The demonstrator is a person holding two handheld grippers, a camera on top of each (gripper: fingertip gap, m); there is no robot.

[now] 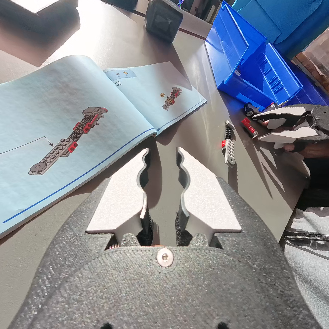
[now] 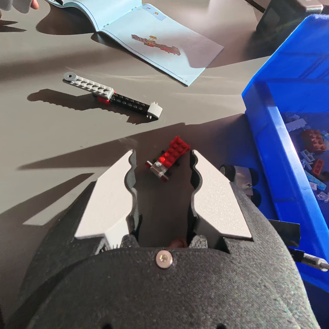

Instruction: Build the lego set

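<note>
A long grey and black lego assembly [image 2: 110, 94] with a round grey end lies on the grey table; it also shows in the left wrist view [image 1: 228, 144]. A small red lego assembly [image 2: 169, 157] lies on the table just ahead of and between the fingertips of my right gripper [image 2: 162, 152], which is open and empty. The red assembly [image 1: 249, 127] and the right gripper [image 1: 256, 127] also show at the right of the left wrist view. My left gripper [image 1: 162, 151] is open and empty, above the table at the near edge of the open instruction booklet [image 1: 71, 115].
A blue bin [image 2: 277, 142] with several loose lego pieces stands at the right; it also shows in the left wrist view [image 1: 249, 58]. A black wheeled lego part [image 2: 229, 170] lies beside the bin. A dark box [image 1: 163, 23] stands at the table's far side. The booklet [image 2: 160, 44] lies beyond the long assembly. The tips of one gripper are about 30 centimeters away from the tips of the other.
</note>
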